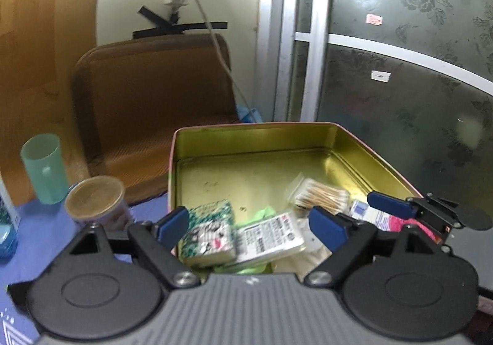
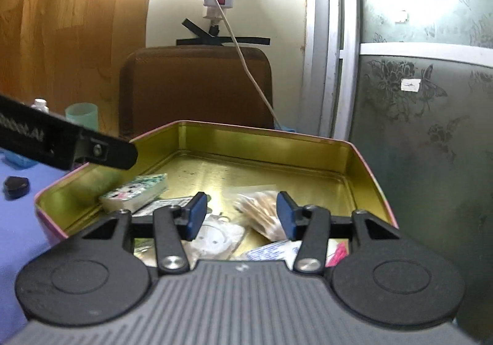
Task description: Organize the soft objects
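An open tin (image 1: 354, 144) with a gold inside and a pink rim holds soft items. A green-and-white patterned tissue pack (image 1: 209, 231) and a flat printed packet (image 1: 268, 237) lie at its near left. A clear bag of cotton swabs (image 1: 320, 195) lies near the middle. My left gripper (image 1: 249, 226) hovers open over the tissue pack and packet, touching neither. My right gripper (image 2: 241, 215) is open above the swab bag (image 2: 262, 212) and a white pouch (image 2: 215, 240), with nothing pressed between its pads. One of its fingers (image 1: 388, 203) shows in the left wrist view.
A mint cup (image 1: 44, 168) and a brown-lidded tub (image 1: 95, 197) stand left of the tin on the blue cloth (image 1: 40, 237). A brown cushion (image 1: 160, 92) leans on the wall behind. A patterned glass door (image 1: 400, 83) is to the right. A small black object (image 2: 15, 186) lies at the left.
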Demonstrator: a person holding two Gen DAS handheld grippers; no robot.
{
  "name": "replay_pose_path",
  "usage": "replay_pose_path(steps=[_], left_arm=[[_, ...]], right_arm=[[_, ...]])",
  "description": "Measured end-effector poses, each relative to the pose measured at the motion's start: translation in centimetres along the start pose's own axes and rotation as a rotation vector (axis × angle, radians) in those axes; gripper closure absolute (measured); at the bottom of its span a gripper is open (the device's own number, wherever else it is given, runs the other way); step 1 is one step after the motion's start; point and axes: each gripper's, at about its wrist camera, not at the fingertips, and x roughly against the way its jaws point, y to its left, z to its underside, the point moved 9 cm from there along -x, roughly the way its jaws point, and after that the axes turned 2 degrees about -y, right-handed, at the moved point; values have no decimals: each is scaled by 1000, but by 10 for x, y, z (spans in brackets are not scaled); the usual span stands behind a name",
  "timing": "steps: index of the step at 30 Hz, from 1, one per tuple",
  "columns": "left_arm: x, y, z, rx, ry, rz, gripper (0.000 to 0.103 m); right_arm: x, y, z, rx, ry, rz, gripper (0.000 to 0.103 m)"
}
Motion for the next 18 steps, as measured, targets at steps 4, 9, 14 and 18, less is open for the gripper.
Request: replay_pose_path(steps=[4,9,14,18], left_arm=[[13,11,5,14,2,-29,14],[30,29,19,17,19,-102,14],[47,62,36,45,35,-201,13],[61,94,53,90,45,-270,13]], right_arm=[[12,14,0,-22,-23,-46,50],[19,33,-5,-18,-34,-92,50],[23,53,-11,-43,-33,-162,50],[25,74,-14,-43,-37,-220,50]])
